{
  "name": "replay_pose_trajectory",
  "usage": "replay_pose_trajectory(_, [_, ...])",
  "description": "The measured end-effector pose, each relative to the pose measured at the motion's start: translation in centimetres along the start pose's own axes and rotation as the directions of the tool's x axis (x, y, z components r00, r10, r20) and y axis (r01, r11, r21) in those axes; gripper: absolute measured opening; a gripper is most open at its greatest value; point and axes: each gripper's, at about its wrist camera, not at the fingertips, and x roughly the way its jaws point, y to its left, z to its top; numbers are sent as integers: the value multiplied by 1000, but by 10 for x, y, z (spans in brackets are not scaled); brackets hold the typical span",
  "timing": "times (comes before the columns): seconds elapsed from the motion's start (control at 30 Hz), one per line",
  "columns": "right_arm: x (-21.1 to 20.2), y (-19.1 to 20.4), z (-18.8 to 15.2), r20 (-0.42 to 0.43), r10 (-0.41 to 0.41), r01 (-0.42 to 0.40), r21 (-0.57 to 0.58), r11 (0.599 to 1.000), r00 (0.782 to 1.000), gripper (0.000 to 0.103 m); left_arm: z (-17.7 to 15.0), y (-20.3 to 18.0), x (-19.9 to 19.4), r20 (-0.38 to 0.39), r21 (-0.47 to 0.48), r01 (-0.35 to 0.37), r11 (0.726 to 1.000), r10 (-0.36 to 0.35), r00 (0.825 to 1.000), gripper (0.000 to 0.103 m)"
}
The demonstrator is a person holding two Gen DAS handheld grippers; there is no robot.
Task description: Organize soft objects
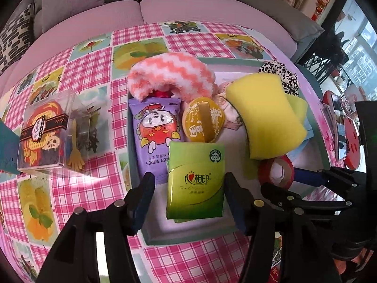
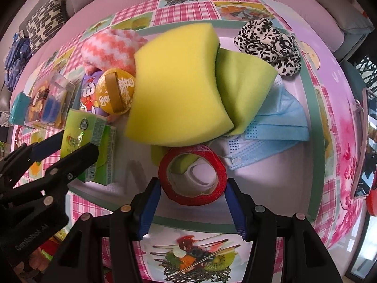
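Note:
A green-rimmed tray [image 1: 188,238] [image 2: 308,108] holds soft items. My left gripper [image 1: 188,191] is open around a green tissue pack [image 1: 195,181], its fingers apart from the pack's sides; the pack also shows in the right wrist view [image 2: 94,146]. My right gripper [image 2: 193,193] has its fingers against both sides of a red tape roll [image 2: 193,174] [image 1: 275,172] at the tray's near edge. Behind it lie a yellow sponge [image 2: 176,87] [image 1: 268,115], a green cloth [image 2: 242,87], blue face masks [image 2: 271,127], a leopard scrunchie [image 2: 271,44], a pink-white fuzzy sock [image 1: 172,73] [image 2: 110,49], a purple wipes pack [image 1: 155,132] and a round gold packet [image 1: 203,122] [image 2: 115,94].
A clear plastic box [image 1: 49,134] [image 2: 47,101] stands left of the tray on the pink checked tablecloth [image 1: 77,188]. A teal object [image 1: 7,148] is at the far left. A phone on a red stand [image 1: 339,129] [image 2: 362,146] is at the right. A sofa [image 1: 141,7] runs behind the table.

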Motion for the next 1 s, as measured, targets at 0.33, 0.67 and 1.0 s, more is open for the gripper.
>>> replay_pose_trajectory(0.33, [-17, 12, -6, 19, -5, 5, 5, 1000, 1000, 72, -13, 19, -22, 31, -28, -40, 999, 41, 999, 76])
replay_pose_trajectory(0.67, [-36, 51, -23, 57, -4, 5, -11, 1000, 998, 85, -39, 65, -48, 66, -115, -105, 988, 113, 991, 85])
replay_pose_trajectory(1.0, [-42, 85, -49, 82, 18, -15, -38, 999, 996, 103, -79, 109, -62, 65, -164, -186, 969, 199, 978, 95])
